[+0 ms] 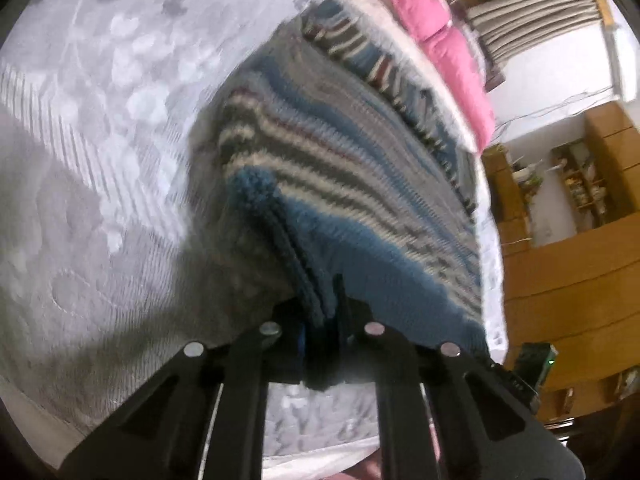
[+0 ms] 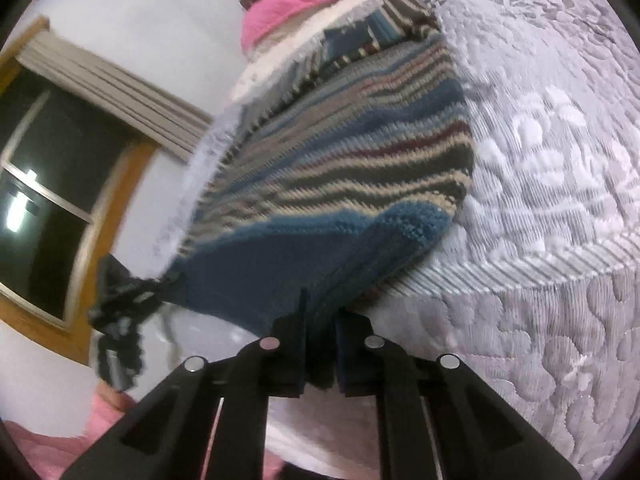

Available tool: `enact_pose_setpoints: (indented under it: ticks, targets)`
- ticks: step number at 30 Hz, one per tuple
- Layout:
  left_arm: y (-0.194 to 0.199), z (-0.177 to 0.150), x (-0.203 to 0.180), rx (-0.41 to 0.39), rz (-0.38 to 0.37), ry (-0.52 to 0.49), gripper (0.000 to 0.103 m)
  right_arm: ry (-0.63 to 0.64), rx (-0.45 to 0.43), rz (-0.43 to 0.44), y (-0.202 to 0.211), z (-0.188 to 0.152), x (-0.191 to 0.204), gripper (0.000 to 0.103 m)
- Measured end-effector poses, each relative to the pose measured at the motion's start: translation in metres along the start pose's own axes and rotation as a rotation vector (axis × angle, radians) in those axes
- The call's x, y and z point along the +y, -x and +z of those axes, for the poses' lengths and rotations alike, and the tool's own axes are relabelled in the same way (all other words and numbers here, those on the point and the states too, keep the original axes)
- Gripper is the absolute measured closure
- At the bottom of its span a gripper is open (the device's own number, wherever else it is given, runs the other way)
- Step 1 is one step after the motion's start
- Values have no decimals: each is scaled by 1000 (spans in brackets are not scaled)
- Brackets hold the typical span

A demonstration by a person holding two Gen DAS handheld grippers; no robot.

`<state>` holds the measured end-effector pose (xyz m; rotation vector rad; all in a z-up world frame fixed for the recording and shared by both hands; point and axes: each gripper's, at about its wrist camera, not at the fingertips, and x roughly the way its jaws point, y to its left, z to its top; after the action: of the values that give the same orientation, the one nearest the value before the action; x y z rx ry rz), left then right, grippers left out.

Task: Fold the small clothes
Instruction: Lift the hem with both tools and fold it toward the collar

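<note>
1. Left wrist view, far left: the grey quilted bedspread (image 1: pixel 100 140) with its raised floral pattern fills that side
2. Centre: the striped knit garment (image 1: pixel 320 168) lies on the bedspread, its long axis running from the gripper away to the upper right, stripes crossing that axis; the near end is a solid blue band
3. The left gripper (image 1: pixel 322 320) has its jaws narrowed onto the blue hem, pinching several layers of the knit between them
4. Right: pink pillows (image 1: pixel 448 40) along the far edge of the bed, then a wooden cabinet (image 1: pixel 580 272)
5. Right wrist view, left: a dark window (image 2: pixel 52 200) with a wooden frame
6. Centre: the same garment (image 2: pixel 340 152) stretches away toward the top of the view, blue band nearest; the right gripper (image 2: pixel 320 320) is clamped narrow on that blue edge
7. Right: bedspread (image 2: pixel 560 200) beside the garment
</note>
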<state>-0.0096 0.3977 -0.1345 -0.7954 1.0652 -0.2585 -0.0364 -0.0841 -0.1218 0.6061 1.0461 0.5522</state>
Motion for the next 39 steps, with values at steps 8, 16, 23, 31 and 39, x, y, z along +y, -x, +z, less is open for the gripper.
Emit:
enact_pose_setpoints:
  ticks: [8, 16, 23, 31, 39]
  targets:
    - [16, 34, -46, -86, -61, -96, 95, 21, -51, 78, 22, 46, 18, 93]
    - [-10, 96, -68, -147, -15, -148, 95, 11, -74, 23, 17, 117, 11, 93]
    - [-65, 146, -61, -114, 34, -119, 94, -111, -2, -1, -33, 169, -31, 93]
    - [-109, 171, -28, -21, 30, -28, 90, -209, 80, 16, -68, 191, -70, 90]
    - [-80, 185, -13, 3, -78, 23, 66, -289, 74, 86, -47, 194, -92, 67]
